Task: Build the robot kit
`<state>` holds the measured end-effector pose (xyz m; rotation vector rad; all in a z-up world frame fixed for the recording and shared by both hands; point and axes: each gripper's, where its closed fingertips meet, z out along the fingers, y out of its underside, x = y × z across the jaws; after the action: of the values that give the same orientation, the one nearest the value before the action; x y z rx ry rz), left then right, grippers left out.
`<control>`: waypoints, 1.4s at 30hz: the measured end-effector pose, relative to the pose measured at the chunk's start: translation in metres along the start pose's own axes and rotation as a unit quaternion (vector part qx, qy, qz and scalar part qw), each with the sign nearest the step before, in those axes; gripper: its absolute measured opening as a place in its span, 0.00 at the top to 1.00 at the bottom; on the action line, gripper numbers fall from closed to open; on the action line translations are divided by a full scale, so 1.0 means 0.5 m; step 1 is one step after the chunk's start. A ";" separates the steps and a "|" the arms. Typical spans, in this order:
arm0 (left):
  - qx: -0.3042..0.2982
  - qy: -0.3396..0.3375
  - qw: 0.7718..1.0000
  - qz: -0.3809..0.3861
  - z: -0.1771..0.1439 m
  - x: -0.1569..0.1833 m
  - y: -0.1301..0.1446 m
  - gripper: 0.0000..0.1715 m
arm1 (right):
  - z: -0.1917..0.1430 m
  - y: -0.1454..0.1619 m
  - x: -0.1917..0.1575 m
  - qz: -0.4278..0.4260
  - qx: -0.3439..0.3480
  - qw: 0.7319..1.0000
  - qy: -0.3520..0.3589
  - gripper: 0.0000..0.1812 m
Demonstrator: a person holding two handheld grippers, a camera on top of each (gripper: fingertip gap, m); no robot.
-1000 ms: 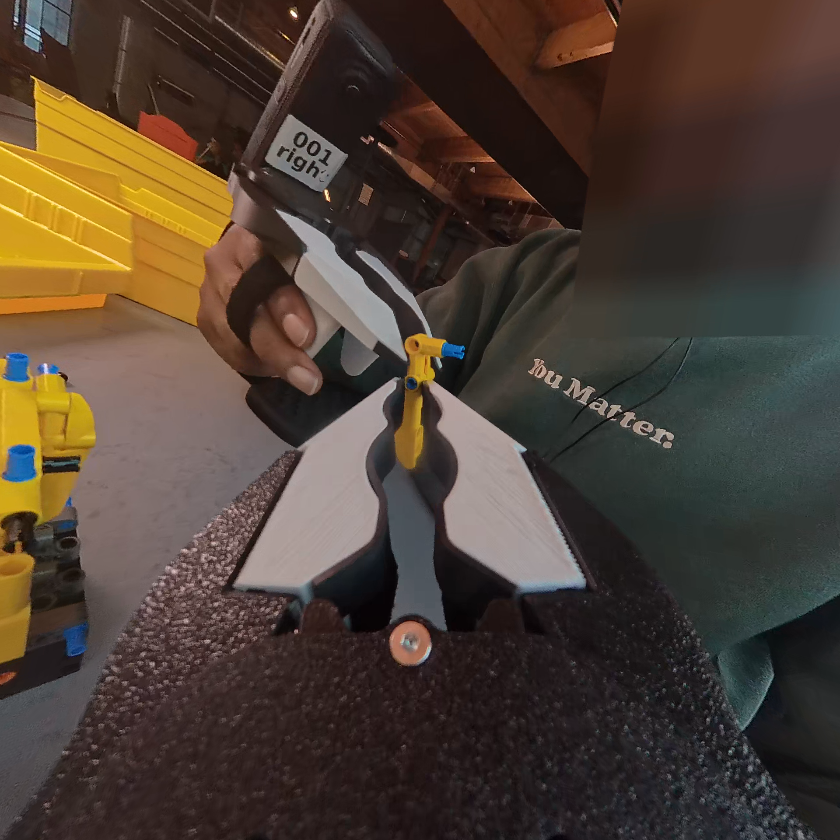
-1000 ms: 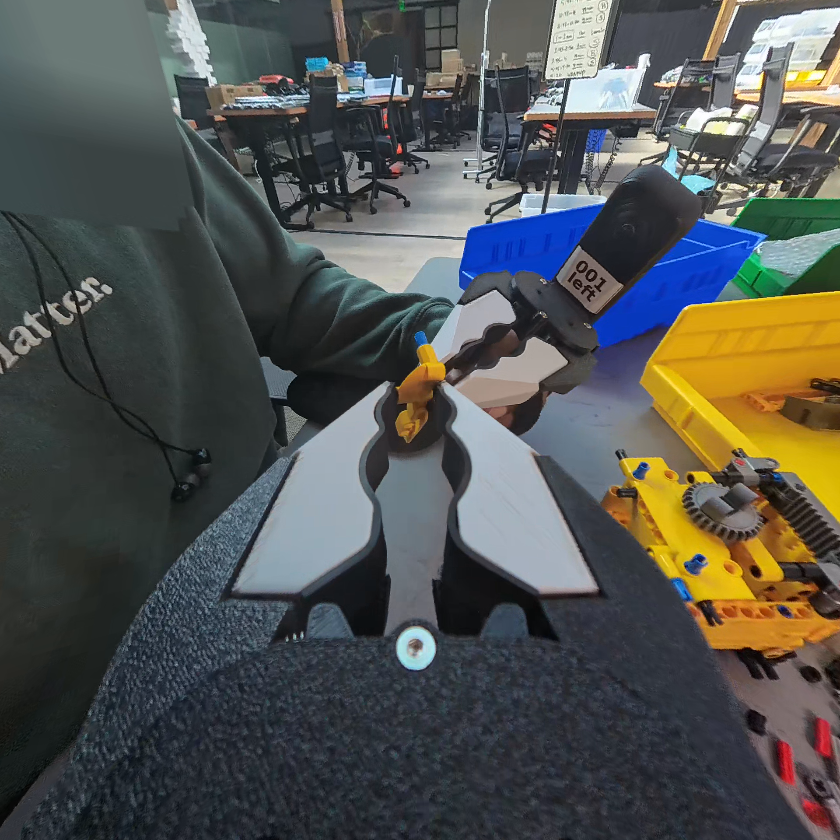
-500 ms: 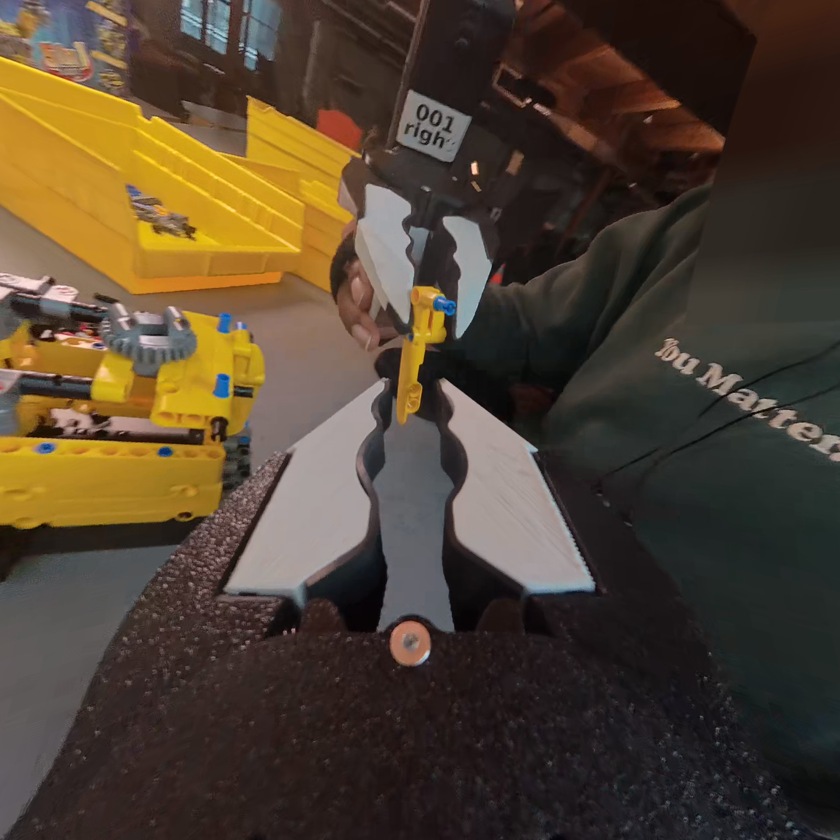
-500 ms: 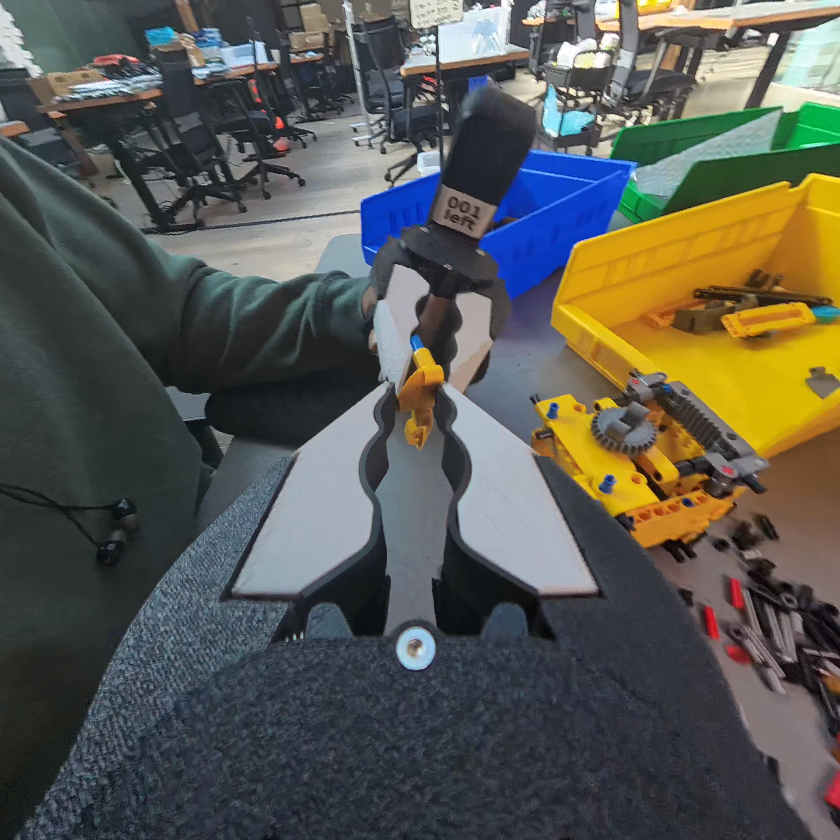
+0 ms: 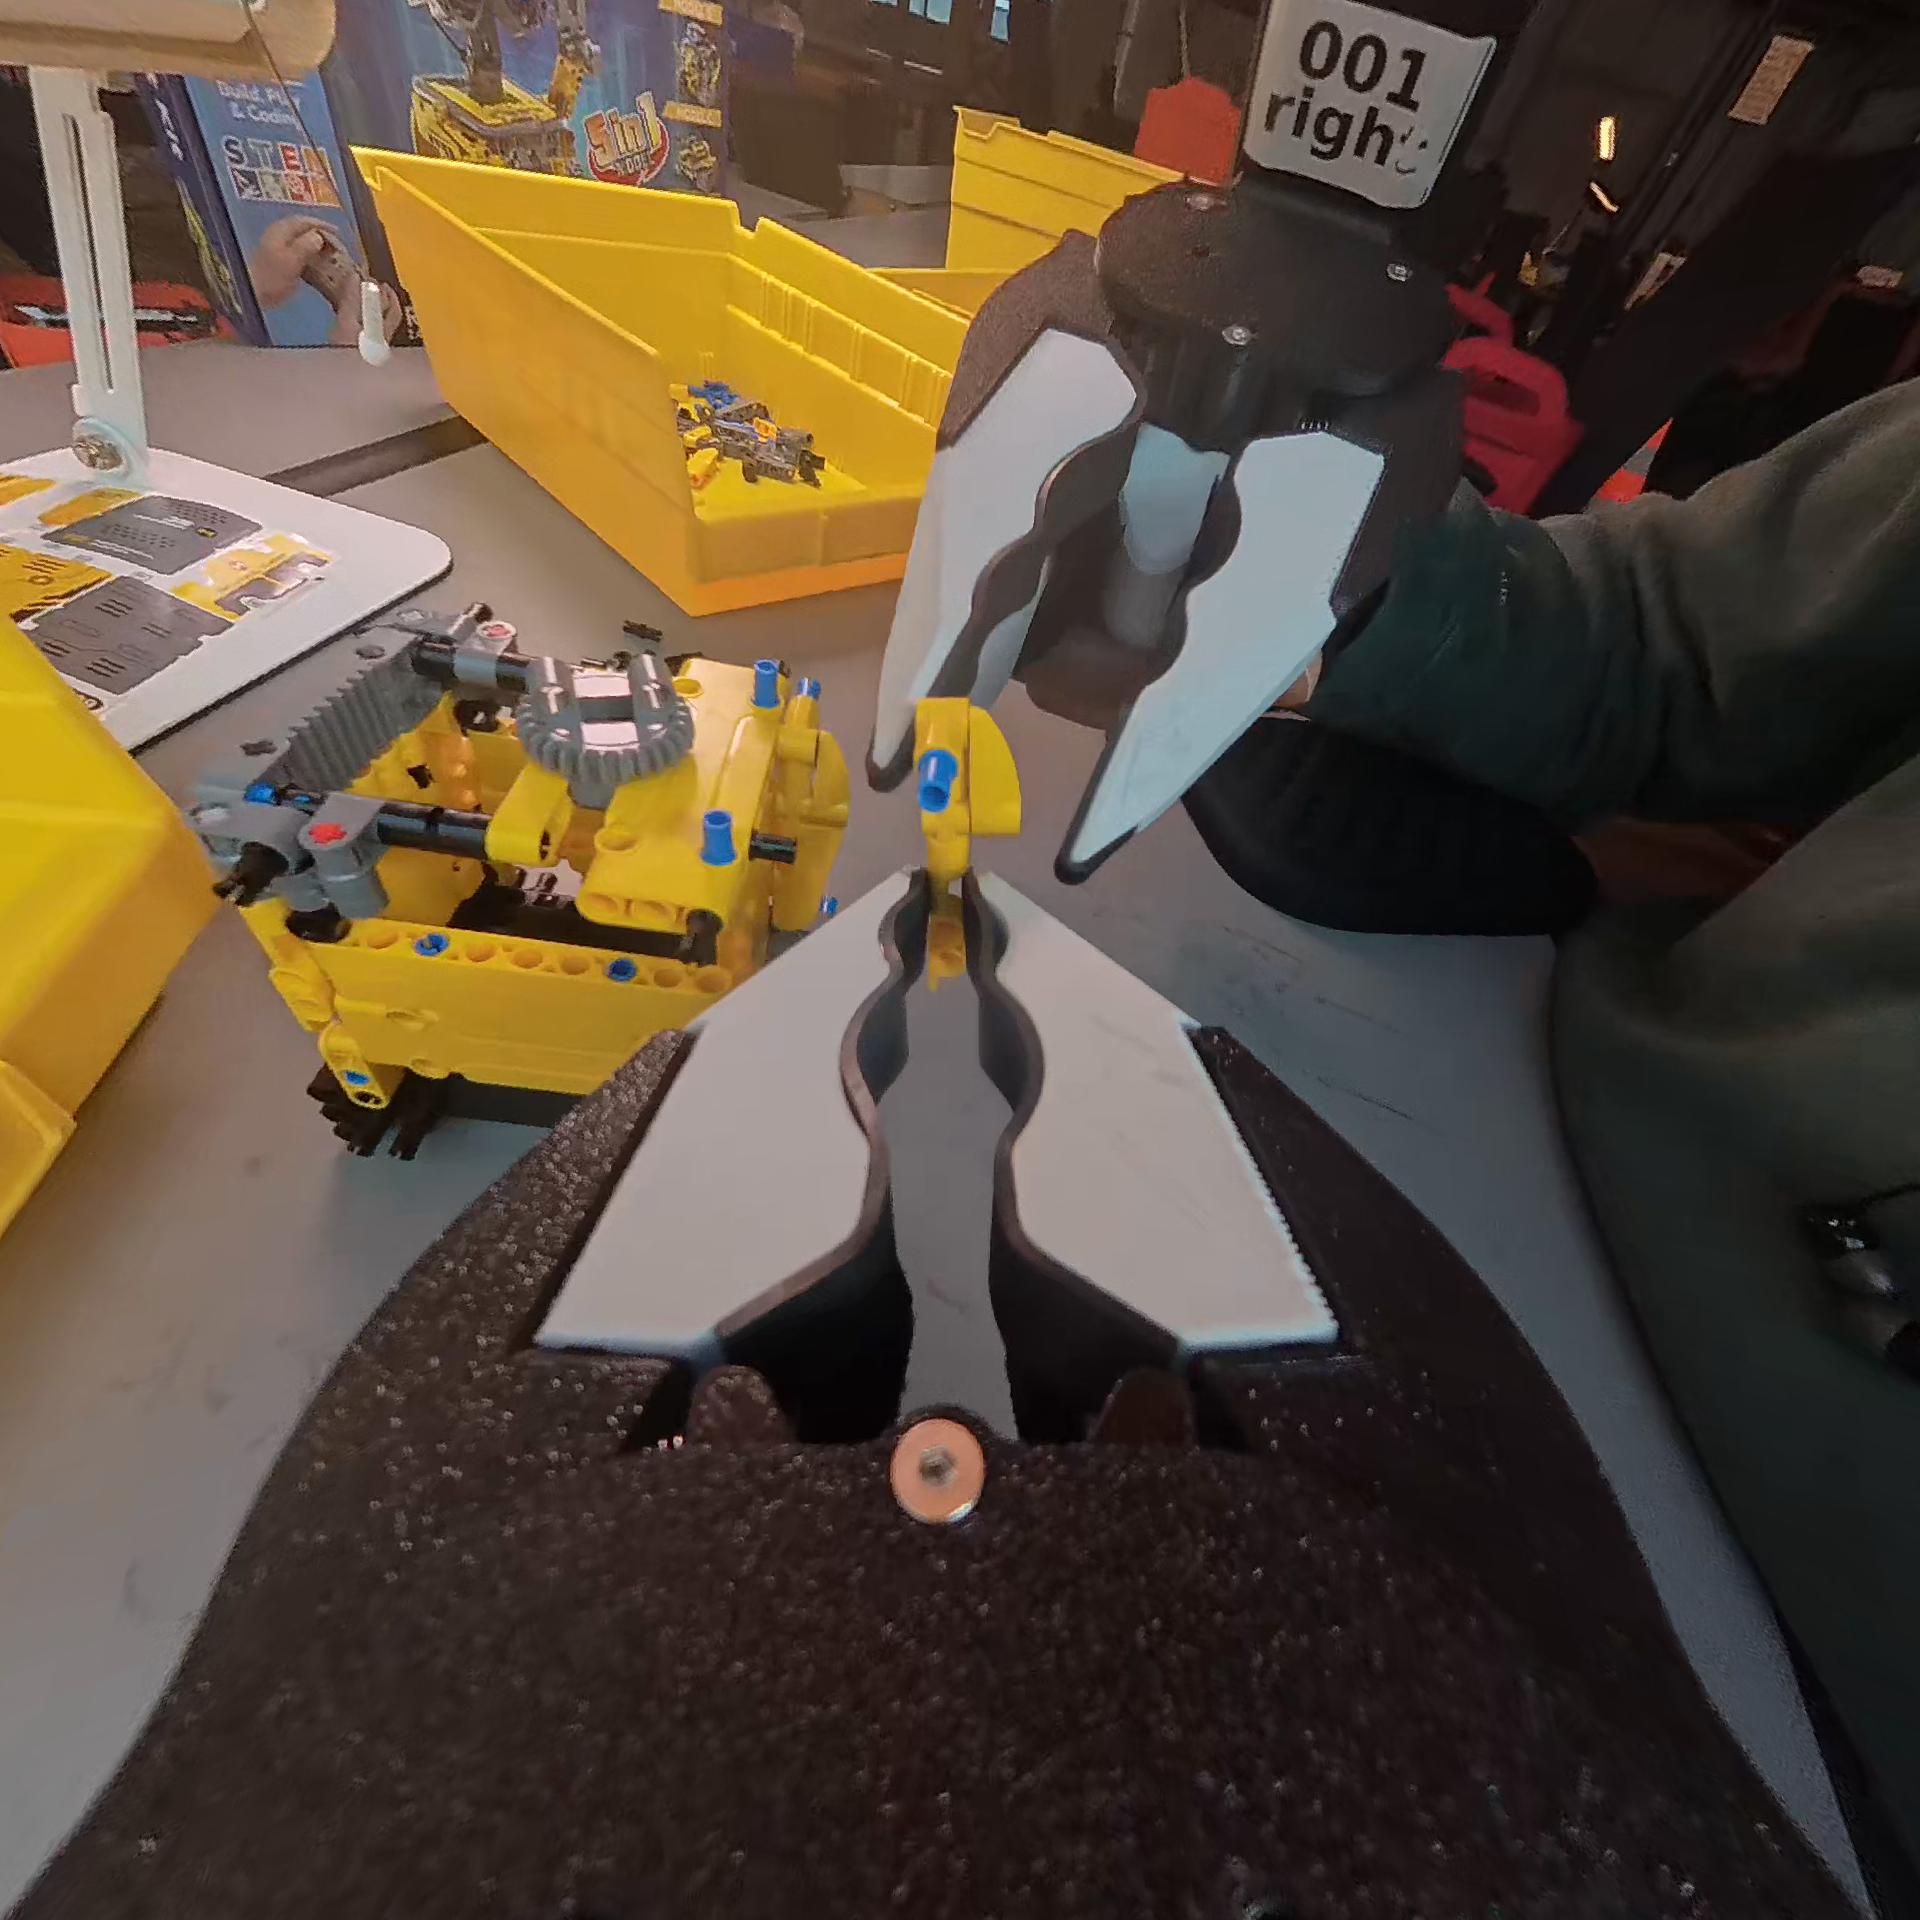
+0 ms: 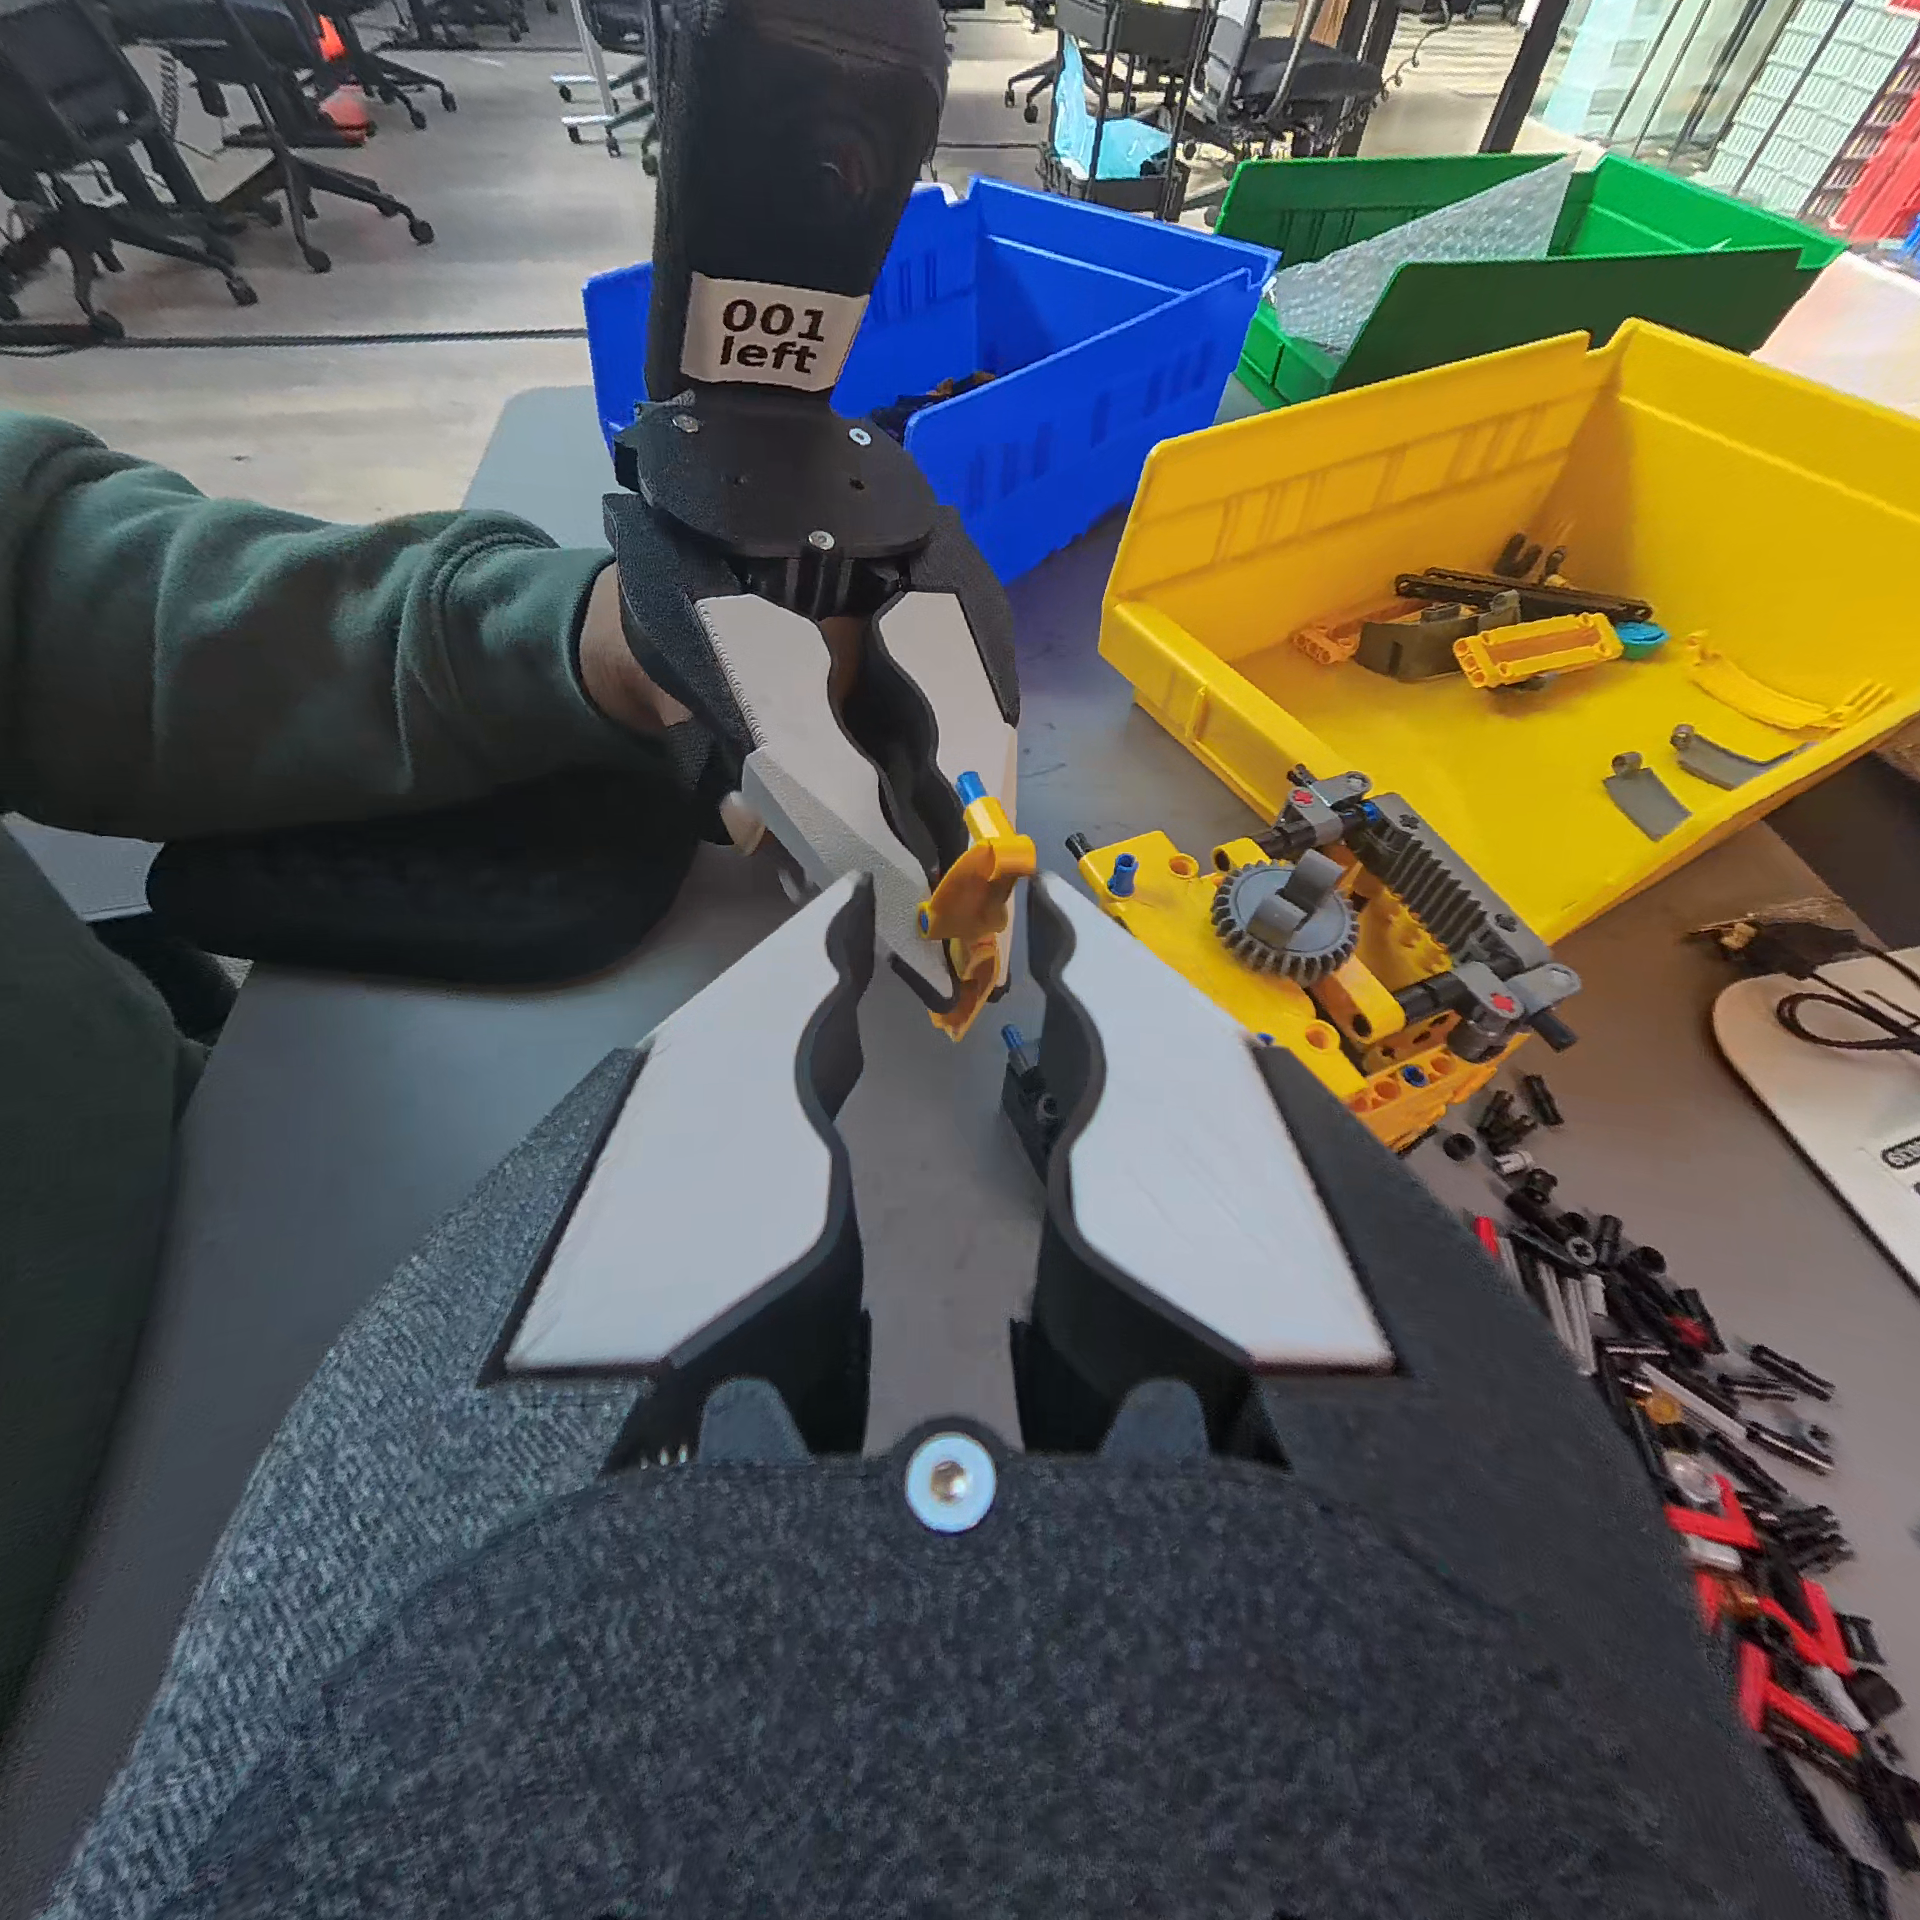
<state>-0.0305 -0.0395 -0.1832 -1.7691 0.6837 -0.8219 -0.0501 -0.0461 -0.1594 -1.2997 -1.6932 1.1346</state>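
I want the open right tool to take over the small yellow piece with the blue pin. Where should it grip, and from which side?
Probably on the upper yellow body, just under the blue pin. The left tool pinches the yellow piece by its lower end, so only the top stands free. Coming from above, opposite the left tool, with one finger on each flat side, should work; the right tool already straddles it there.

The left hand-held gripper (image 5: 940, 883) pinches a small yellow piece (image 5: 961, 790) with a blue peg (image 5: 935, 777), standing up. The right hand-held gripper (image 5: 971, 821) hangs spread apart at 12 o'clock.
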 end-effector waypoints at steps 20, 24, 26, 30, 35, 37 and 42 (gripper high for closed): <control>0.021 -0.017 0.999 -0.020 0.008 -0.023 0.005 0.98 | -0.015 0.029 0.030 0.033 0.004 0.997 0.070 0.91; 0.013 -0.046 0.999 0.000 0.007 -0.035 0.008 0.98 | -0.002 0.028 0.032 0.052 0.006 0.995 0.082 0.93; 0.009 -0.070 0.997 0.016 0.004 -0.042 0.007 0.98 | 0.000 0.027 0.034 0.070 0.013 0.993 0.090 0.95; -0.013 -0.116 0.991 0.064 0.004 -0.051 0.009 0.98 | 0.003 0.029 0.038 0.081 0.019 0.989 0.122 0.95; -0.010 -0.132 0.988 0.084 0.005 -0.047 0.002 0.98 | -0.011 0.011 0.044 0.130 0.065 0.979 0.141 0.91; -0.010 -0.141 0.986 0.092 0.008 -0.044 -0.001 0.98 | -0.017 0.010 0.048 0.133 0.068 0.977 0.154 0.94; -0.021 -0.177 0.977 0.118 0.009 -0.045 -0.001 0.98 | -0.019 0.012 0.047 0.154 0.072 0.972 0.162 0.95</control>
<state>-0.0404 -0.0193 -0.1886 -1.7710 0.6580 -0.3216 -0.0454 -0.0207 -0.1610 -1.5922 -1.1795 1.1196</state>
